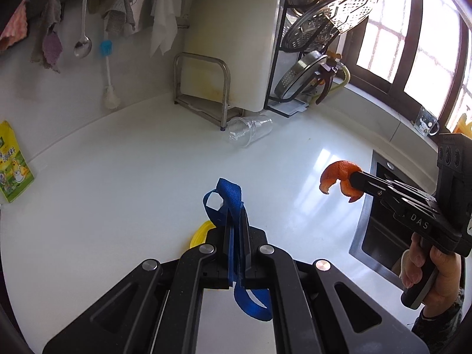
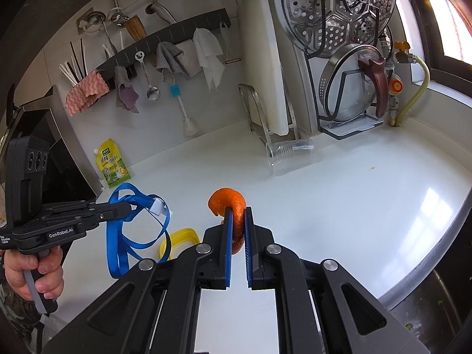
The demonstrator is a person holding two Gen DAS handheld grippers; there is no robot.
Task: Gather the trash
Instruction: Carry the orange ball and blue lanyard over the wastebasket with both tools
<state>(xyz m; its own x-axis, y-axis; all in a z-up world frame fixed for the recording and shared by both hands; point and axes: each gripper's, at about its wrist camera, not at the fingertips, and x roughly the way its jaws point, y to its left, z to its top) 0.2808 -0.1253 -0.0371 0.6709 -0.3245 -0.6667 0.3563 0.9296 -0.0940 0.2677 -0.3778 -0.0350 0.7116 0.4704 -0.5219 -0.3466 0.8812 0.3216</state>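
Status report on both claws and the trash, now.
Left claw shut on blue lanyard. Right claw shut on orange peel, held above the counter. Clear plastic cup lies tipped by the rack, uncollected. Nothing blocking.

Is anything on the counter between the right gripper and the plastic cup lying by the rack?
Nothing visible. The right gripper is shut on an orange peel, and bare counter runs from there to the cup.

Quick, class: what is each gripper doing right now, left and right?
Left gripper: closed on the blue lanyard strap, lifted off the counter.
Right gripper: closed on the orange peel, held above the counter.
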